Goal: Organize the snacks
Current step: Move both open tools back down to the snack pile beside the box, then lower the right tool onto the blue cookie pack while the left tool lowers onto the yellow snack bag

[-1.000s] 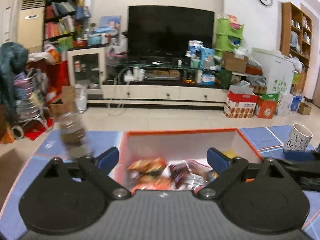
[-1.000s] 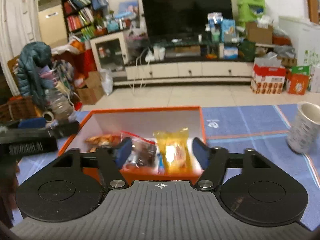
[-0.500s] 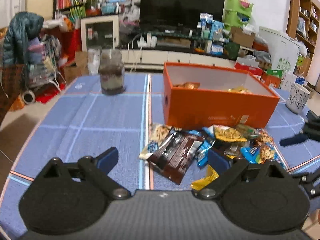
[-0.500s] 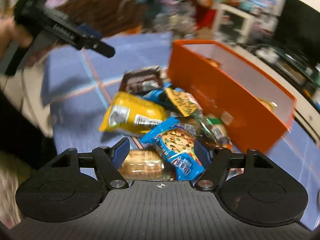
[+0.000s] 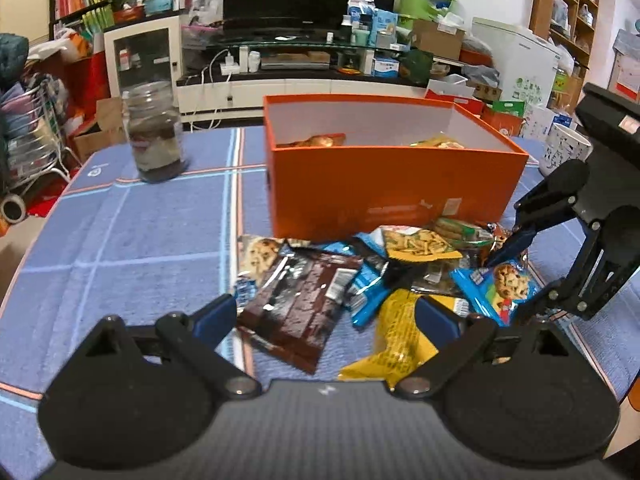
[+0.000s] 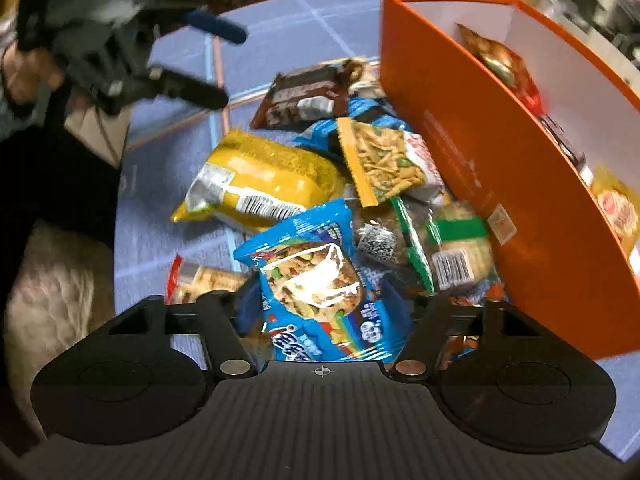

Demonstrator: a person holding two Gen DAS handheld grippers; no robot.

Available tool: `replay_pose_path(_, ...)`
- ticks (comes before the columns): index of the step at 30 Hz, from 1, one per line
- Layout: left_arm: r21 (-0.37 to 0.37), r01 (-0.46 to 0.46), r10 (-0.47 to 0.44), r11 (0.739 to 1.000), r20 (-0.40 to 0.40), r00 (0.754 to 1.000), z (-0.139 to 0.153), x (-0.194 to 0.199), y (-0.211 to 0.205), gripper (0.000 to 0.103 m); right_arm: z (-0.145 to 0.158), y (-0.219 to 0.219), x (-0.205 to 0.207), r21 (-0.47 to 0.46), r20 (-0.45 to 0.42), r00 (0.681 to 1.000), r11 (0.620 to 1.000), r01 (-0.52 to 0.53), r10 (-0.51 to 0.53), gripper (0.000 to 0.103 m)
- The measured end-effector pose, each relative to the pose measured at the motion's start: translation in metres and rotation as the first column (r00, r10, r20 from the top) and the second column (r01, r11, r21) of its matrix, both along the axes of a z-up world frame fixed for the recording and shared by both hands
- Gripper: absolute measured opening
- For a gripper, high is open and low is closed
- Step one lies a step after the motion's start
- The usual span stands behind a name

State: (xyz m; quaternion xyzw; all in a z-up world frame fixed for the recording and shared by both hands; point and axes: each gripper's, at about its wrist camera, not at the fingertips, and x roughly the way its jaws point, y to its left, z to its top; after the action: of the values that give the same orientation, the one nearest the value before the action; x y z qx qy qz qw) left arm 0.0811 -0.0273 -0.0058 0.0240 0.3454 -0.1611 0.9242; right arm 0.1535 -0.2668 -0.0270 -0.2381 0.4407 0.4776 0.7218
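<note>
Left to right on the blue checked bench (image 5: 120, 248):

- Glass jar with dark contents (image 5: 154, 136), far left, standing well clear of the pile. Untouched.
- Left claw (image 5: 324, 314): spread wide, holding nothing, hovering over the near edge of the pile. Dark brown chocolate-bar wrapper (image 5: 298, 300) sits right between its tips.
- Loose pile of snack packets in front of the open orange cardboard box (image 5: 384, 184), touching its front wall: brown wrapper, yellow crinkly bag (image 6: 260, 180), orange packet of fried sticks (image 6: 380, 158), clear-wrapped round biscuits with green band (image 6: 460, 248), small red-edged cracker pack (image 6: 200, 280), a few blue ones.
- Right claw (image 6: 324, 304): wide apart, straddling the blue chocolate-chip cookie packet (image 6: 320, 280). Fingers either side, not closed on it; contact hard to judge.
- White patterned mug (image 5: 564, 152), far right beyond the box.

Progress: early to middle, I'd say. The box already holds a few packets (gold-red one (image 6: 500, 64) at the back, yellow one (image 6: 616, 208) near the front), but most of the snacks are outside it. Roughly ten packets left.

Likely next step: right claw closes on the blue cookie packet. Glossy film, could slip or drag a neighbour.
</note>
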Motion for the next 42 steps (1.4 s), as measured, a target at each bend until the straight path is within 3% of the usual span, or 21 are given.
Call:
replay_pose_path(1,0.0,0.0,0.0,1.0,-0.001,1.0,0.0,0.001,-0.002,0.095,0.001,-0.002,-0.005,0.008,0.02,0.999,0.999,0.035,-0.035,0.04)
replay_pose_path(4,-0.004,-0.01,0.01,1.0,0.004,1.0,0.001,0.0,-0.005,0.095,0.003,-0.012,-0.024,0.043,0.055,0.978,0.979,0.199,-0.201,0.039)
replay_pose_path(7,0.014,0.0,0.0,1.0,0.02,1.0,0.003,-0.004,-0.006,0.095,0.008,-0.026,-0.052,0.117,0.012,0.926,0.92,0.373,-0.377,0.039)
replay_pose_path(8,0.028,0.006,-0.006,1.0,0.028,1.0,0.002,-0.005,-0.007,0.095,0.008,-0.031,-0.059,0.13,-0.003,0.89,0.883,0.452,-0.456,0.039)
replay_pose_path(10,0.058,0.038,-0.041,0.998,0.044,0.998,0.0,-0.008,-0.011,0.095,0.006,-0.046,-0.075,0.125,-0.035,0.765,0.757,0.641,-0.643,0.039)
replay_pose_path(13,0.083,0.139,-0.143,0.987,0.038,0.989,-0.008,-0.009,-0.027,0.095,-0.007,-0.067,-0.091,0.096,-0.03,0.602,0.597,0.797,-0.798,0.039)
replay_pose_path(14,0.088,0.175,-0.178,0.981,0.03,0.984,-0.011,-0.008,-0.033,0.095,-0.013,-0.075,-0.096,0.091,-0.047,0.562,0.556,0.826,-0.826,0.039)
replay_pose_path(15,0.095,0.211,-0.214,0.973,0.022,0.977,-0.014,-0.006,-0.04,0.095,-0.018,-0.08,-0.101,0.083,-0.058,0.529,0.524,0.848,-0.847,0.04)
replay_pose_path(18,0.091,0.273,-0.273,0.958,-0.006,0.962,-0.022,0.001,-0.058,0.095,-0.014,-0.086,-0.112,0.083,0.005,0.479,0.478,0.875,-0.878,0.043)
replay_pose_path(19,0.078,0.281,-0.28,0.956,-0.021,0.96,-0.025,0.003,-0.063,0.095,-0.015,-0.084,-0.115,0.087,0.011,0.458,0.457,0.885,-0.889,0.058)
replay_pose_path(20,0.063,0.283,-0.282,0.957,-0.037,0.959,-0.028,0.006,-0.067,0.095,-0.016,-0.084,-0.117,0.09,0.009,0.438,0.437,0.895,-0.899,0.079)
replay_pose_path(22,0.062,0.238,-0.234,0.969,-0.074,0.969,-0.034,0.013,-0.074,0.094,-0.014,-0.085,-0.13,0.152,0.004,0.389,0.385,0.91,-0.921,0.084)
replay_pose_path(23,0.065,0.204,-0.197,0.977,-0.101,0.975,-0.037,0.015,-0.075,0.077,-0.013,-0.085,-0.136,0.188,0.005,0.385,0.379,0.906,-0.923,0.084)
replay_pose_path(24,0.057,0.168,-0.159,0.984,-0.134,0.978,-0.041,0.018,-0.074,0.07,-0.011,-0.085,-0.141,0.218,0.017,0.391,0.385,0.897,-0.92,0.084)
replay_pose_path(26,0.037,0.118,-0.112,0.992,-0.146,0.983,-0.044,0.018,-0.068,0.069,-0.006,-0.08,-0.147,0.243,0.094,0.411,0.421,0.874,-0.907,0.084)
replay_pose_path(28,0.07,0.091,-0.08,0.993,-0.144,0.986,-0.043,0.013,-0.063,0.067,-0.005,-0.071,-0.148,0.238,0.188,0.433,0.468,0.851,-0.882,0.085)
replay_pose_path(30,0.086,0.05,-0.038,0.995,-0.141,0.989,-0.043,0.006,-0.057,0.068,-0.004,-0.068,-0.149,0.234,0.214,0.437,0.48,0.845,-0.874,0.086)
replay_pose_path(34,0.067,-0.093,0.103,0.993,-0.16,0.982,-0.044,-0.013,-0.039,0.07,-0.002,-0.067,-0.146,0.238,0.181,0.458,0.49,0.838,-0.87,0.087)
replay_pose_path(36,0.029,-0.094,0.097,0.995,-0.164,0.982,-0.042,-0.019,-0.033,0.082,0.0,-0.062,-0.147,0.226,0.206,0.475,0.514,0.827,-0.855,0.089)
replay_pose_path(38,0.003,-0.072,0.071,0.997,-0.151,0.986,-0.039,-0.023,-0.034,0.083,-0.006,-0.059,-0.145,0.206,0.222,0.491,0.533,0.821,-0.842,0.089)
replay_pose_path(42,0.025,-0.074,0.076,0.997,-0.11,0.991,-0.032,-0.028,-0.036,0.093,-0.015,-0.057,-0.141,0.172,0.228,0.517,0.556,0.813,-0.825,0.089)
